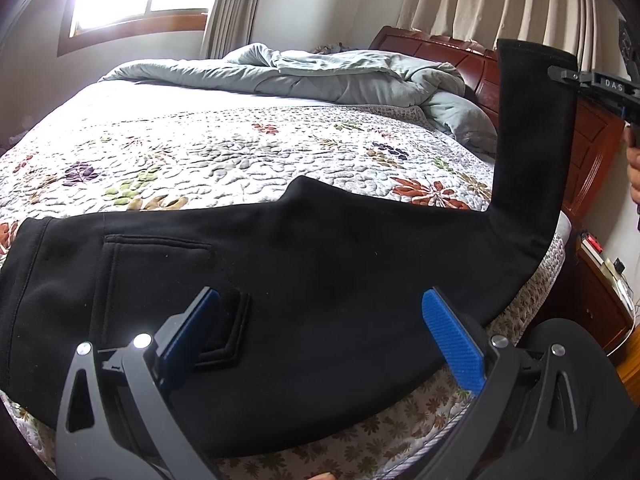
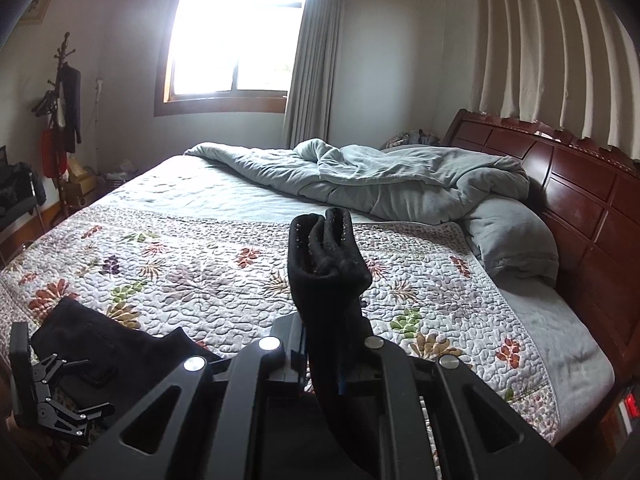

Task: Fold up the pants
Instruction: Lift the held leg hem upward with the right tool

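Black pants lie along the near edge of the bed on a floral quilt, waistband to the left, back pocket up. My left gripper is open, its blue pads spread above the seat of the pants. My right gripper is shut on the leg ends of the pants and holds them raised above the bed. In the left wrist view the lifted leg stands upright at the right, held by the right gripper.
A crumpled grey-green duvet lies at the far side by the dark wooden headboard. A nightstand stands at the right. A coat rack stands at the left wall beside the window.
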